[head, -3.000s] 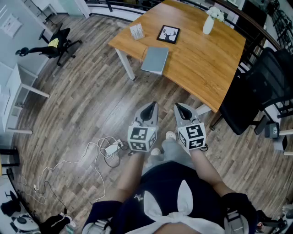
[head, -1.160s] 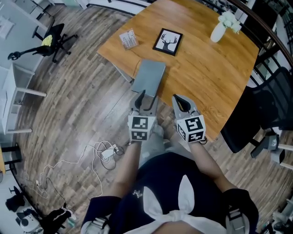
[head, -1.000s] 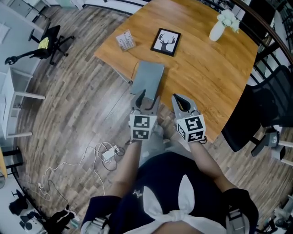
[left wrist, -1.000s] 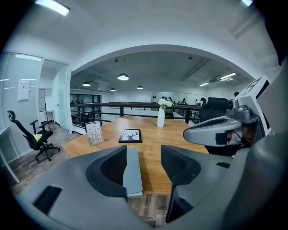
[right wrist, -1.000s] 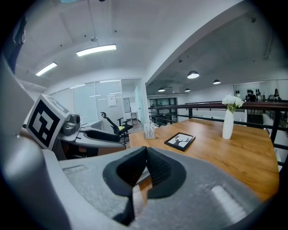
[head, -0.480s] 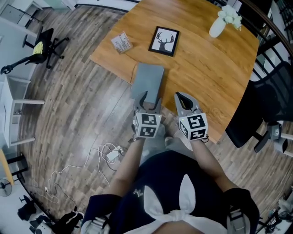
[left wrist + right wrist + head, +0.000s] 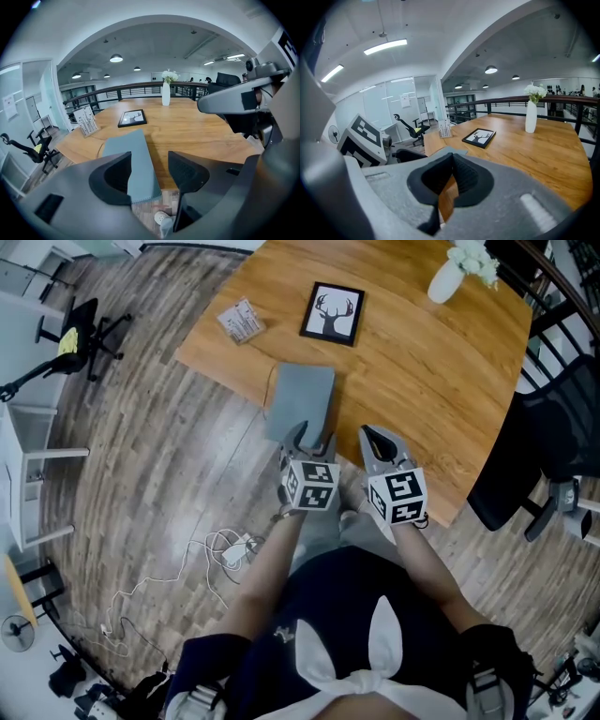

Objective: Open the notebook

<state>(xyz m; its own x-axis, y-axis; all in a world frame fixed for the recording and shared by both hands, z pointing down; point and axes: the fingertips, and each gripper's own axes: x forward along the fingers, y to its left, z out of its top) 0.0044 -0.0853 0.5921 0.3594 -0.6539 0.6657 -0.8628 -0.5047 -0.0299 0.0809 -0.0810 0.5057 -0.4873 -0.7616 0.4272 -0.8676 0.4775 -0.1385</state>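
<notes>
A closed grey-blue notebook (image 7: 302,399) lies at the near edge of the wooden table (image 7: 422,381), its near end sticking out over the floor. My left gripper (image 7: 313,438) is open, its fingertips just short of that near end. In the left gripper view the notebook (image 7: 133,152) runs away between the two spread jaws of the left gripper (image 7: 149,174), with nothing held. My right gripper (image 7: 377,439) hovers to the right over the table edge, shut and empty. In its own view the right gripper (image 7: 451,161) has its jaws together.
On the table stand a framed deer picture (image 7: 332,312), a small card stand (image 7: 238,321) and a white vase with flowers (image 7: 448,276). A black chair (image 7: 553,427) is at the right. On the floor lie cables (image 7: 220,547); an office chair (image 7: 75,329) stands far left.
The person has stepped up to the table. Both grippers moved forward; the left one now reaches the notebook's near end with its jaws spread.
</notes>
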